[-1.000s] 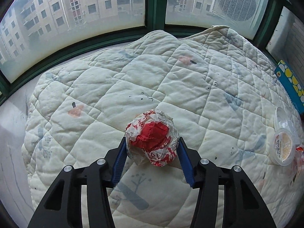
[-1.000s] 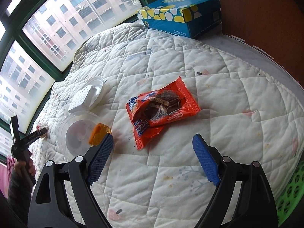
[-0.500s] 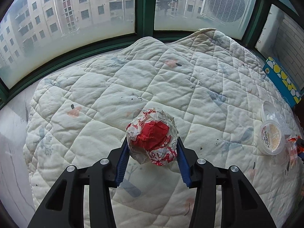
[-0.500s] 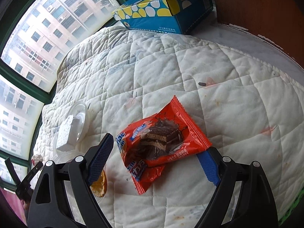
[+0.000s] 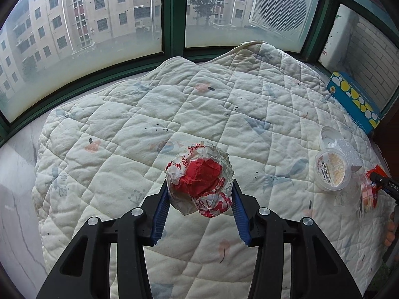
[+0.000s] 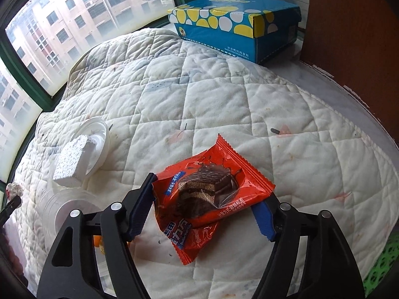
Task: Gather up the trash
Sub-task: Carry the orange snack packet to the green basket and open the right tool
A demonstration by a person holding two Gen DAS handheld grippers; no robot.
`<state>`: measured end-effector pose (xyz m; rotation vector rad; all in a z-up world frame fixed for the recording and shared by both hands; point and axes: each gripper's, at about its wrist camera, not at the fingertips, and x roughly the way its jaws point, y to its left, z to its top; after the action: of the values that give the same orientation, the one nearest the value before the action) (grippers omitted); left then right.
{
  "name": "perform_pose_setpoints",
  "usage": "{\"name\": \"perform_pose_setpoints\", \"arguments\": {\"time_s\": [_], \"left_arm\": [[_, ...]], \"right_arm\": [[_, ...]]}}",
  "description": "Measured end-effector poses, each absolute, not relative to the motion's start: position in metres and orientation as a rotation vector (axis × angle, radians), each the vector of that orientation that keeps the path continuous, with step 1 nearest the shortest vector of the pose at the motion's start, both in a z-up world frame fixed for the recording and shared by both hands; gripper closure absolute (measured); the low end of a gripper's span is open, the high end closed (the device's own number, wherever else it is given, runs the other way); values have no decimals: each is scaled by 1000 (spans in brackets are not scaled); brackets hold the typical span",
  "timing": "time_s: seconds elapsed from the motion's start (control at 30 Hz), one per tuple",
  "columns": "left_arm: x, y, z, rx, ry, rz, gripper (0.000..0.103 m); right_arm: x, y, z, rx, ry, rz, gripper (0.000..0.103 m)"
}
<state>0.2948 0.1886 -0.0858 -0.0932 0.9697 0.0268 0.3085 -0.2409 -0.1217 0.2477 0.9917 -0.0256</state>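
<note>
Here, on the windowside quilt [image 5: 224,104], the left claw [image 5: 199,200] clamps crumpled paper [image 5: 200,179], while the right claw [image 6: 207,206] narrows around a wrapper [image 6: 212,194].

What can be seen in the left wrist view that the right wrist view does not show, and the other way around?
Only the left wrist view shows the left gripper clamped on the crumpled red and white paper ball, and the printed round lid.

Only the right wrist view shows the right gripper, its jaws just closing around the orange snack wrapper, and the green basket at the edge.

Both show the white quilt, the blue spotted box, the white foam block and the windows.
</note>
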Motion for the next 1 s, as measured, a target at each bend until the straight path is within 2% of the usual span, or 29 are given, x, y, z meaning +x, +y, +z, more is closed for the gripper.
{"name": "perform_pose_setpoints", "arguments": {"time_s": [0.57, 1.0], "left_arm": [[229, 123, -43, -57, 906, -110, 58], [174, 55, -23, -45, 882, -236, 58]], "right_arm": [[208, -241, -60, 165, 888, 61, 33], [126, -269, -37, 172, 838, 56, 33]]}}
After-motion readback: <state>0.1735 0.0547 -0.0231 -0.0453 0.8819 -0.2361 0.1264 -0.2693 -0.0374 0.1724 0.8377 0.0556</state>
